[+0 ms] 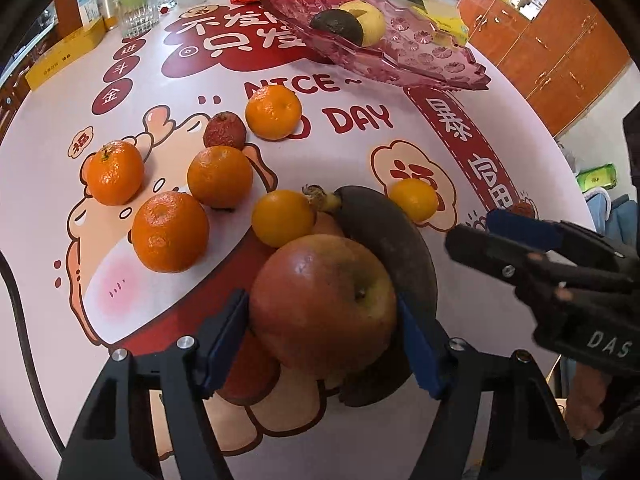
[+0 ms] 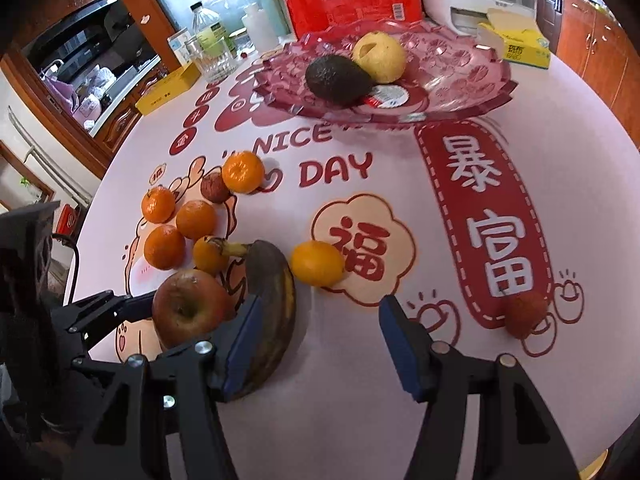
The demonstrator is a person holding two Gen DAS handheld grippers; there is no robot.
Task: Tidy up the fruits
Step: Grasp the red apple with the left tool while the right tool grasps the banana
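On a white tablecloth [image 2: 360,400] printed with red characters, the left gripper [image 1: 322,332] has its blue pads clamped on a red apple [image 1: 324,304], beside a blackened banana [image 2: 272,312]. The right gripper [image 2: 314,344] hovers with jaws apart, empty. Tangerines [image 1: 170,232] lie nearby; a pink glass dish [image 2: 460,92] holds an avocado [image 2: 336,80] and a pear [image 2: 380,56].

left gripper [image 1: 322,336]: blue pads sit against both sides of the red apple [image 1: 322,308] on the counter [image 1: 460,152]. a blackened banana [image 1: 394,236] curves just behind the apple. several oranges [image 1: 170,232] lie to the left. the right gripper [image 1: 476,232] enters from the right edge. a pink tray [image 1: 440,60] at the back holds an avocado [image 1: 338,26] and a yellow fruit [image 1: 370,20].
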